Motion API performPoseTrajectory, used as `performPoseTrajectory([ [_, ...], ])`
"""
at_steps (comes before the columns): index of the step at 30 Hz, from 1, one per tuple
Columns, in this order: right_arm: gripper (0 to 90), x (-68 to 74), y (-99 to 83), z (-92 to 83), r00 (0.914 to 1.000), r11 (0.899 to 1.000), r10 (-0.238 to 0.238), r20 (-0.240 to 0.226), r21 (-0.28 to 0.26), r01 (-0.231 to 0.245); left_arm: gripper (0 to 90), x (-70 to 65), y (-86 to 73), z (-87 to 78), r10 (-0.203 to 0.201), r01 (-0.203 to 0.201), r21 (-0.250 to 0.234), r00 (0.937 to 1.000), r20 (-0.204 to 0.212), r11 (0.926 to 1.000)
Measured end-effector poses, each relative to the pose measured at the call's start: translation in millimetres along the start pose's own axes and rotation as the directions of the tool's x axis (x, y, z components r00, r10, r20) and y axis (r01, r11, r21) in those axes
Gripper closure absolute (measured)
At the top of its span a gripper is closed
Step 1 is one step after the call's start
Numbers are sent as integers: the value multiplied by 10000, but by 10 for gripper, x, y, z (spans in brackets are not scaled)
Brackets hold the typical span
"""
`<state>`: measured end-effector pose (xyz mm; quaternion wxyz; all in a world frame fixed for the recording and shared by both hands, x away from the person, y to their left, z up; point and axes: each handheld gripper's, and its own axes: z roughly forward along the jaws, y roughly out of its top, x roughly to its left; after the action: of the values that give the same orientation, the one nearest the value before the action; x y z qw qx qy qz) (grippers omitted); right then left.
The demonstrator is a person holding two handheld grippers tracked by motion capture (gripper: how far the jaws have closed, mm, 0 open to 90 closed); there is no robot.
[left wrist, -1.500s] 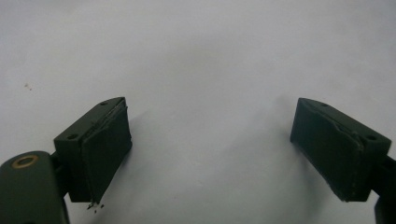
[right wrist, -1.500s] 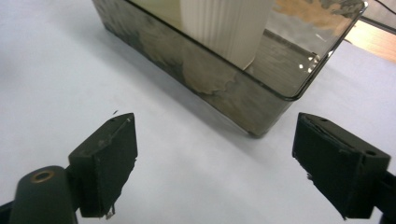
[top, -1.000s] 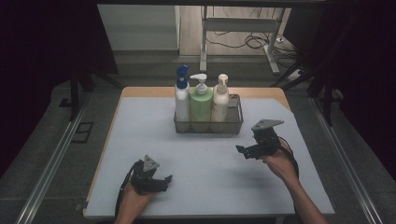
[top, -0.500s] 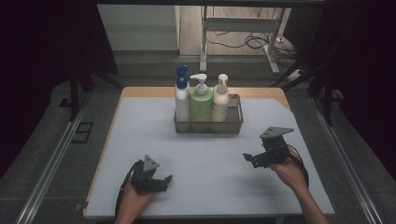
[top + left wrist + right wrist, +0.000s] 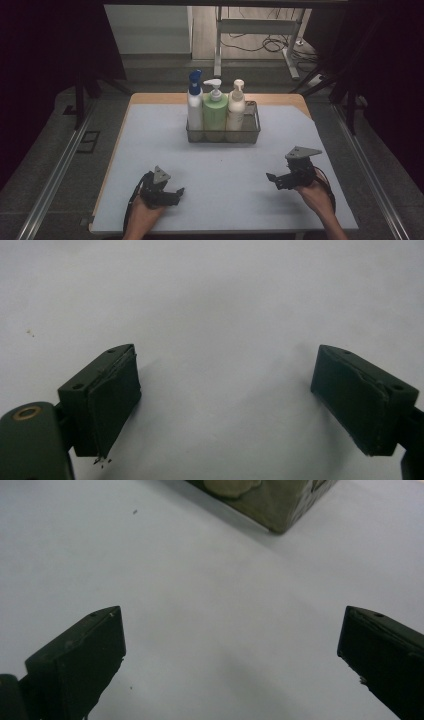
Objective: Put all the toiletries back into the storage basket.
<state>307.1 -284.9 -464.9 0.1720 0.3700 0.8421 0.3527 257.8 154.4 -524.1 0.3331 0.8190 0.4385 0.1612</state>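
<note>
Three upright bottles (image 5: pixel 216 107) were seen in a wire basket (image 5: pixel 252 134), ahead of both grippers; the right gripper (image 5: pixel 274 180), jaws wide, was nearer; the left gripper (image 5: pixel 176 194) was likewise wide.

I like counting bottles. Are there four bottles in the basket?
No, the wire basket holds three: a blue-capped bottle, a green bottle and a cream bottle.

The basket (image 5: pixel 260 500) was cut off by the right gripper view's top edge; its contents stayed blurred.
</note>
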Motion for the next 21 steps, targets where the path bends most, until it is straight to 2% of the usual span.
performPoseTrajectory([
  [21,0,74,-437,264,9994,9987,255,-224,439,-245,120,0,0,1,-4,4,-8,10000,0,10000],
])
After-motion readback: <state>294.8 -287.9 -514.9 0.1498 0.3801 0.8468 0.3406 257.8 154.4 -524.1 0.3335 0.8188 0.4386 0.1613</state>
